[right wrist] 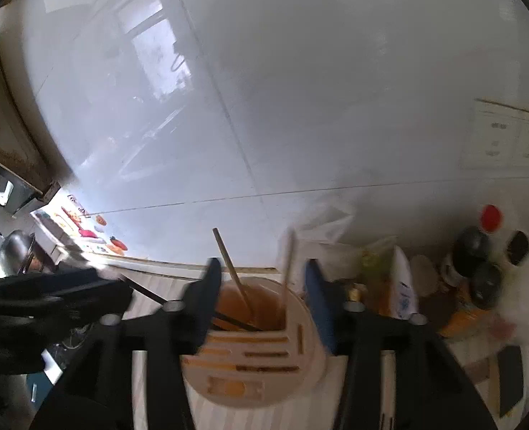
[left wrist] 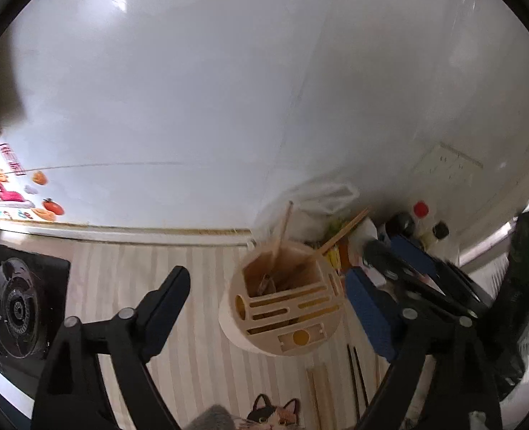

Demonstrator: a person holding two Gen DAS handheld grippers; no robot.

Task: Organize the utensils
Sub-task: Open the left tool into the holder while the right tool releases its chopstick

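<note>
A round cream utensil holder (left wrist: 282, 308) with a slotted wooden top stands on the striped counter; it also shows in the right wrist view (right wrist: 257, 344). Two light wooden chopsticks (left wrist: 282, 229) lean out of its open compartment, and a dark chopstick (right wrist: 236, 322) lies across that opening. My left gripper (left wrist: 268, 308) is open, its fingers on either side of the holder. My right gripper (right wrist: 261, 304) is open just above the holder. Loose dark chopsticks (left wrist: 357, 376) and light chopsticks (left wrist: 318, 394) lie on the counter in front of the holder.
A gas burner (left wrist: 17, 308) sits at the left. Bottles with red and black caps (right wrist: 486, 251), packets and a plastic bag (left wrist: 322, 197) crowd the back right corner. A cat-print mat (left wrist: 271, 415) lies at the front. The tiled wall (left wrist: 228, 89) is close behind.
</note>
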